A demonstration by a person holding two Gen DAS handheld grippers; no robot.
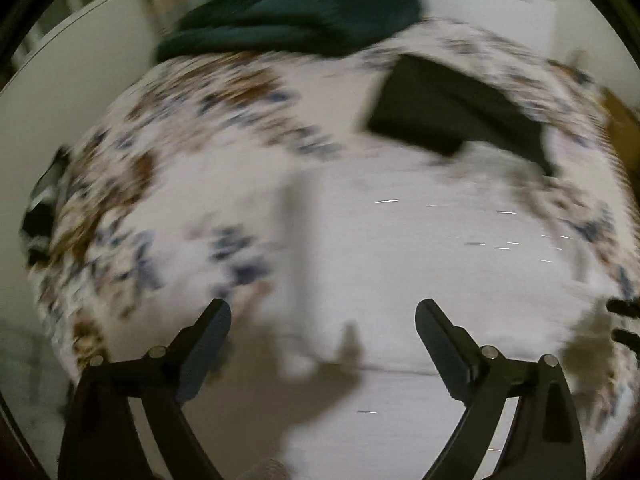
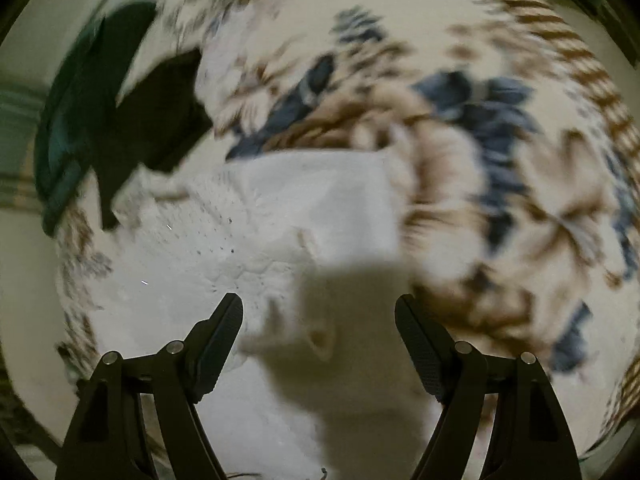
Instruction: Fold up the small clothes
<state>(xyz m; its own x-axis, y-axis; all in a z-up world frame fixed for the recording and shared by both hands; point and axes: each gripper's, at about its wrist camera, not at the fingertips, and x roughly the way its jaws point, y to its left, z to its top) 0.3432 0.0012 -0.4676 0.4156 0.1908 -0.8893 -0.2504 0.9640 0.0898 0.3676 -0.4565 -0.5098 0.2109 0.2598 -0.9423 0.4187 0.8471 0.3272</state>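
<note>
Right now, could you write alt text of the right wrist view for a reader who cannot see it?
The open right claw points down at a white garment lying on a floral cloth, with nothing between its fingers. A black garment and a dark green one lie at upper left; the picture is blurred.

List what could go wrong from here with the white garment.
1. Both views are smeared; a grasp aimed now may miss the white garment's edge.
2. The left hand-held gripper and right hand-held gripper are open, so the half-made fold could slip loose.
3. The black cloth touches it and might get dragged.
</note>
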